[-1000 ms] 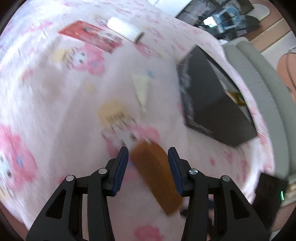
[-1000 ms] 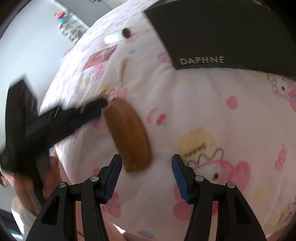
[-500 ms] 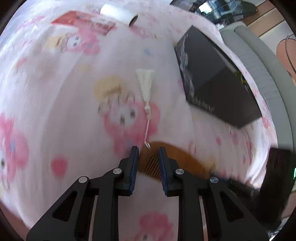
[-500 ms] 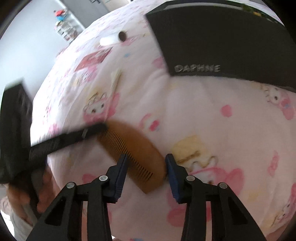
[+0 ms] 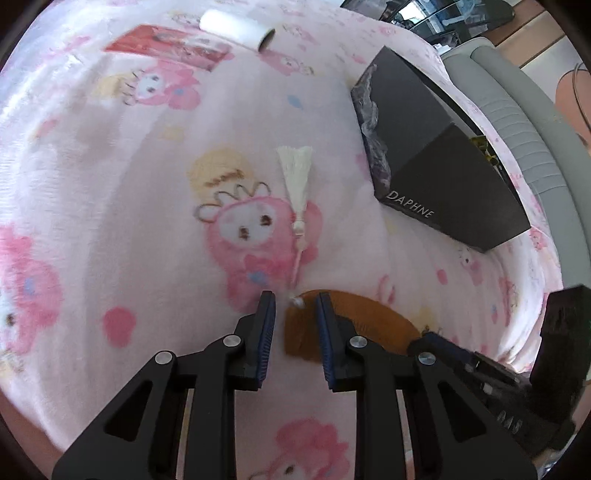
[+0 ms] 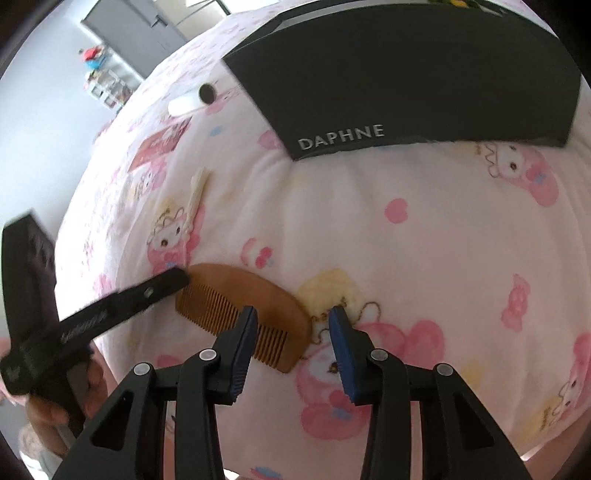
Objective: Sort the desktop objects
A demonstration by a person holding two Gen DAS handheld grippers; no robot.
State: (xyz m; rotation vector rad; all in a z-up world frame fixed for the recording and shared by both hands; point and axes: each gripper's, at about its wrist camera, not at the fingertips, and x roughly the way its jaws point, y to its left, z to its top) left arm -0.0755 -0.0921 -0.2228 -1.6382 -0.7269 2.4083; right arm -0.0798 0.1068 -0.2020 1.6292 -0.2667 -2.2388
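Observation:
A brown wooden comb (image 5: 362, 325) (image 6: 236, 291) lies on the pink cartoon-print blanket (image 5: 110, 184). A cream tassel (image 5: 295, 177) (image 6: 195, 192) trails from its left end on a thin cord. My left gripper (image 5: 295, 314) is shut on the comb's left end, beside the cord's knot. In the right wrist view its black fingers (image 6: 155, 290) reach in from the left onto that corner. My right gripper (image 6: 291, 317) is closed around the comb's right end, its left pad over the teeth. In the left wrist view the right gripper's black fingers (image 5: 443, 347) sit at the comb's far end.
A black box (image 5: 424, 147) (image 6: 406, 74) marked DAPHNE stands beyond the comb. A red packet (image 5: 166, 48) (image 6: 162, 144) and a white roll (image 5: 236, 24) (image 6: 188, 101) lie at the blanket's far side. A grey cushion edge (image 5: 517, 122) runs behind the box. A hand (image 6: 44, 413) holds the left gripper.
Both grippers' jaws have narrowed from wide apart to close around the comb's two ends. In the left wrist view the comb has swung from lengthwise between the fingers to crosswise.

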